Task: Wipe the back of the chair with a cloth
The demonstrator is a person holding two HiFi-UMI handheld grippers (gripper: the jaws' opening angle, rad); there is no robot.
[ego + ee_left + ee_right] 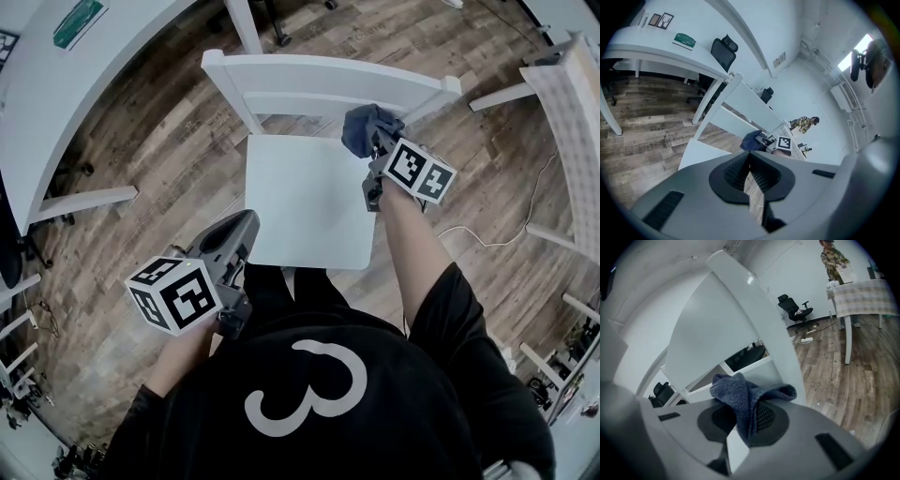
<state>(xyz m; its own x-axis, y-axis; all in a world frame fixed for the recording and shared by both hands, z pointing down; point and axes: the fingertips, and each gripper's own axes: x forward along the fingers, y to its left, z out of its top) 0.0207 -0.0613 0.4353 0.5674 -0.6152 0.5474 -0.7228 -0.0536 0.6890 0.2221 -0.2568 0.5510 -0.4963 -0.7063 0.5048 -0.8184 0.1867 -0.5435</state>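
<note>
Wood floor (pixel 141 150) fills the room. A long white surface (pixel 103 75) runs along the upper left of the head view, w/ a green book (pixel 77 22) near its far end. A second table w/ a checked top (pixel 579 112) stands at the right edge. A white chair (pixel 305 206) sits dead centre, seat toward the person (pixel 319 403), who wears a black top. The chair back (pixel 328 73) = a wide top rail plus a thinner rail below it, w/ uprights at both ends.

The right gripper (pixel 380 148) reaches out over the seat's rear right corner, at the right-hand end of the back. Its jaws are clamped on a dark blue cloth (pixel 366 129), which bunches up above the tips. In the right gripper view the cloth (pixel 740 397) sits just beside the right upright. It's prob. touching it, but neither view makes contact clear.

The left gripper (pixel 246 223) is low, near the person's body, off the seat's front left corner and well apart from the back. Its jaws are pressed together at the tips w/ nothing btwn them. The left gripper view shows only floor through the slit behind.

Smaller bits: a black office chair (pixel 723 52) behind the surface, and a thin white cable (pixel 497 234) on the floor right of the chair.
</note>
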